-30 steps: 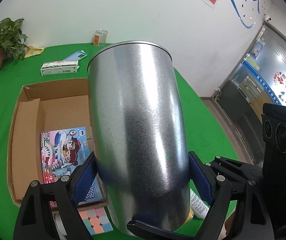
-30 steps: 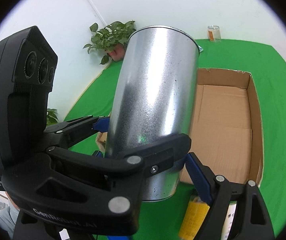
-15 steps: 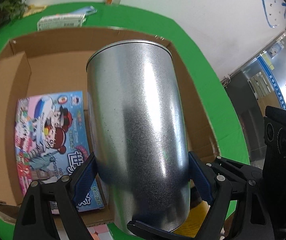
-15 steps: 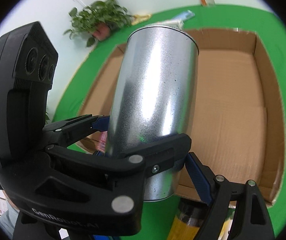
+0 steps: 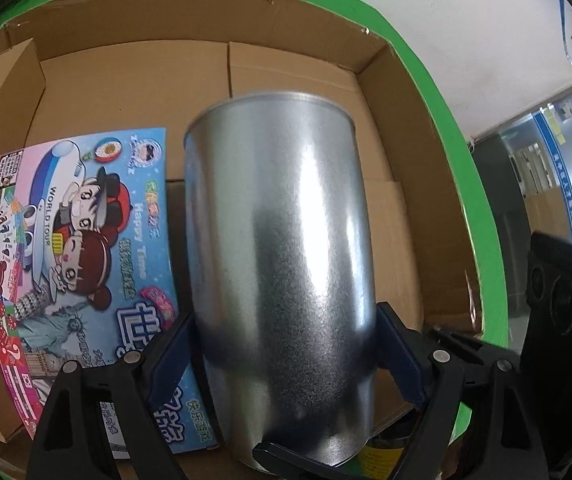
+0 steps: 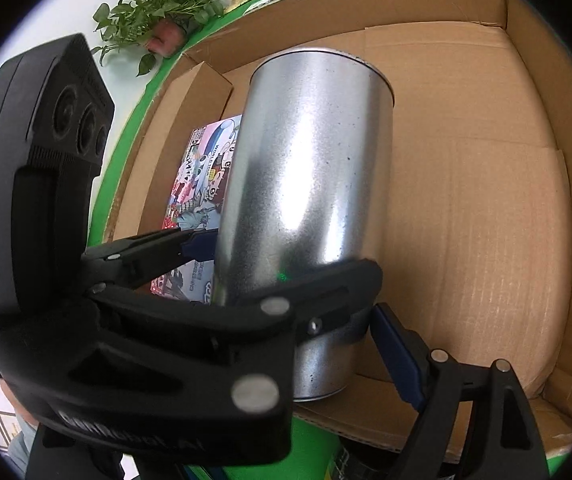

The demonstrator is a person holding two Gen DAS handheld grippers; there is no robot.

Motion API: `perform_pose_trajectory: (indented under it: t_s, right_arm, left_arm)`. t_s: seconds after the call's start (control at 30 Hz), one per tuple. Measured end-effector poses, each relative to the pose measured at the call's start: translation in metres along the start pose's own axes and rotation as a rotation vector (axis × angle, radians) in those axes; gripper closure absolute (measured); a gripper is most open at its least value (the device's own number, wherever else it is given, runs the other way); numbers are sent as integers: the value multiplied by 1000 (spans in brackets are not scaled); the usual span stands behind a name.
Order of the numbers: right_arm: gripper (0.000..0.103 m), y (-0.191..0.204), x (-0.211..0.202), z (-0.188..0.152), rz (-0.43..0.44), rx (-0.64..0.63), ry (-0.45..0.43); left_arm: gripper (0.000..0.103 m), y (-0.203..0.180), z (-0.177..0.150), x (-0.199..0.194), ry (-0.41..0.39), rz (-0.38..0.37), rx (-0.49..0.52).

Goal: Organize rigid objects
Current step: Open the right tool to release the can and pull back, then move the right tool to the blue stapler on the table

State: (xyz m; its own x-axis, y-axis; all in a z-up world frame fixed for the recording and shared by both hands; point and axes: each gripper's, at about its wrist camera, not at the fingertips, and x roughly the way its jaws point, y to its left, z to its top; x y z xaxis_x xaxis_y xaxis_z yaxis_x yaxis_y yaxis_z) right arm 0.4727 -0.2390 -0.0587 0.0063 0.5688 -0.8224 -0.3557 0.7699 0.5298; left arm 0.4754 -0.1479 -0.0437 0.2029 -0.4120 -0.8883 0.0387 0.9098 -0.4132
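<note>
Left wrist view: metal can clamped between both grippers, left gripper, right gripper, above cardboard box.

Metal can sits between both grippers' fingers, over the cardboard box interior. Game box lies flat on the box floor, along its left side, just beside the can.

Each gripper is black plastic, with blue pads and silver screws
</note>
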Motion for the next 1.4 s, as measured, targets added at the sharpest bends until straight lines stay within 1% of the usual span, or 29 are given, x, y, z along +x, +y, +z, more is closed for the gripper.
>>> perform_pose_trajectory:
  t_s: [0.07,0.13,0.17,0.23,0.4,0.43,0.47,0.53,0.6,0.63,0.67,0.7,0.73,0.77,0.83,0.93,1.0,1.1,1.13,1.17,1.2,1.23,1.27,1.3,1.33,1.37,1.4]
  right_arm:
    - [20,0,2,0,-6,11,1]
    - [20,2,4,2,-7,8,6]
    - [20,4,4,2,-12,3,7]
    - [19,4,6,3,-8,8,13]
    - [18,5,4,1,-2,53,15]
    - [18,4,0,-1,-2,52,10]
    - [18,3,-13,-9,-1,38,-3]
    - [18,3,-32,-21,-17,21,-44]
    - [18,6,-50,-33,-60,12,-103]
    - [18,11,-61,-44,-103,-1,-153]
    - [18,16,-68,-52,-148,-19,-195]
    - [18,24,-76,-64,-212,-50,-253]
    - [18,33,-81,-76,-275,-80,-316]
    - [18,41,-86,-87,-324,-101,-370]
    - [16,54,-95,-113,-383,-137,-475]
    - [15,69,-97,-140,-402,-167,-536]
    - [15,73,-100,-156,-418,-170,-572]
    - [15,76,-102,-178,-441,-154,-615]
    - [16,76,-103,-184,-449,-154,-623]
    - [18,76,-103,-188,-456,-156,-629]
    - [38,77,-106,-195,-464,-160,-638]
    - [69,78,-108,-203,-476,-166,-646]
    - [77,79,-109,-211,-504,-170,-648]
    - [77,80,-110,-217,-515,-172,-656]
    - [77,81,-111,-223,-516,-174,-664]
    - [74,80,-113,-230,-505,-177,-675]
    - [56,79,-115,-236,-497,-176,-679]
  left_arm:
    - [21,7,7,-9,-46,3,-19]
    - [21,11,11,-21,-98,28,-30]
    - [21,13,12,-27,-117,37,-33]
    - [21,19,12,-37,-136,33,-35]
    - [21,24,-13,-68,-218,65,-16]
    - [21,24,-21,-77,-249,69,-12]
    - [21,24,-26,-82,-269,74,-10]
    - [21,26,-46,-101,-332,111,8]
    - [21,24,-69,-124,-430,162,38]
    - [18,24,-81,-135,-476,182,44]
    - [10,27,-88,-142,-507,195,41]
    - [5,26,-102,-149,-556,217,34]
    - [1,27,-114,-154,-587,227,34]
    - [1,24,-126,-160,-618,233,42]
    - [1,14,-148,-165,-660,247,75]
    - [1,8,-178,-170,-722,244,101]
    - [1,4,-199,-178,-749,245,89]
    - [2,1,-221,-185,-780,214,64]
    - [8,-1,-228,-186,-787,218,54]
    - [36,-3,-239,-189,-792,221,48]
    - [60,-5,-248,-191,-790,213,52]
    - [103,-6,-254,-192,-766,205,55]
    - [101,-10,-255,-191,-755,213,44]
    - [101,-12,-265,-194,-773,221,38]
    - [99,-16,-276,-197,-811,235,35]
    - [76,-20,-286,-199,-836,251,29]
    - [50,-23,-294,-201,-842,261,25]
